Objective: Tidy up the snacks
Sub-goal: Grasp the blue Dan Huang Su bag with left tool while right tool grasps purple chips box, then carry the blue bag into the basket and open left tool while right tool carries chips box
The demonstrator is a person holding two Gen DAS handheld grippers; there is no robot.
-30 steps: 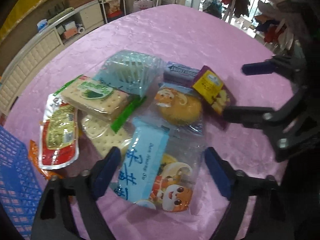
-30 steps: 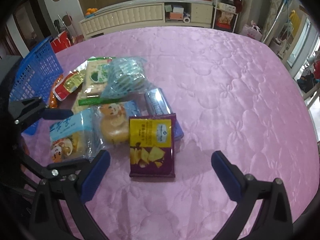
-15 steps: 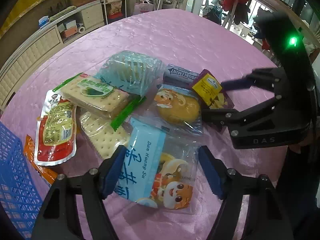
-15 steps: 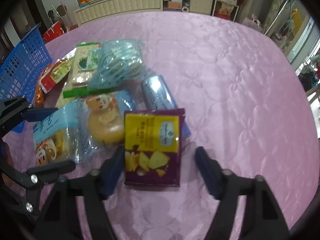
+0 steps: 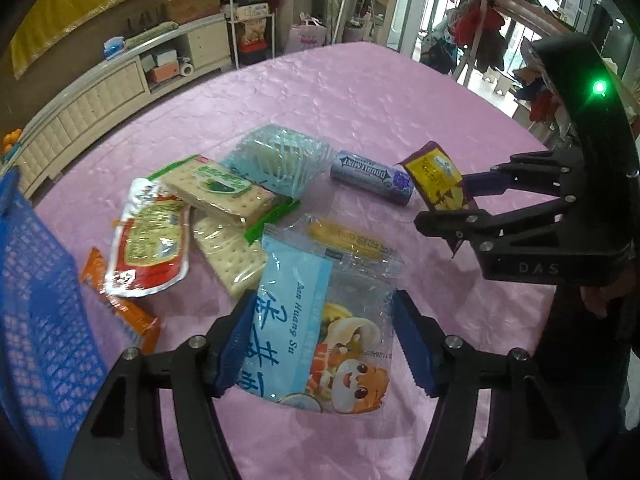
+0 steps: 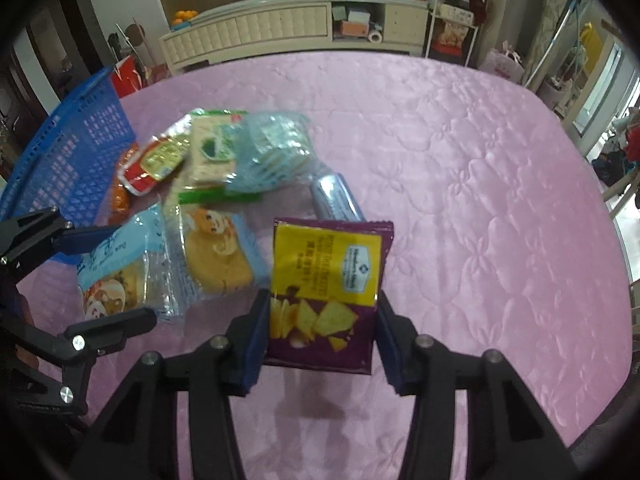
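My left gripper has its blue pads on both sides of a light-blue pastry packet with a cartoon print, and its jaws are closing on it. The packet is lifted a little off the pink tablecloth. A second clear pastry packet leans on its far edge. My right gripper is closing on a purple and yellow chips packet, which it holds upright above the cloth. The left wrist view shows that same chips packet at the right, in the right gripper.
A blue plastic basket stands at the left table edge. Beside it lie a red sausage pouch, an orange packet, green cracker packs, a clear blue wafer pack and a gum stick. Cabinets line the far wall.
Both grippers have narrowed onto their packets and risen. The chips packet has come up off the cloth and stands upright. The pastry packet has lifted and tipped the second one.
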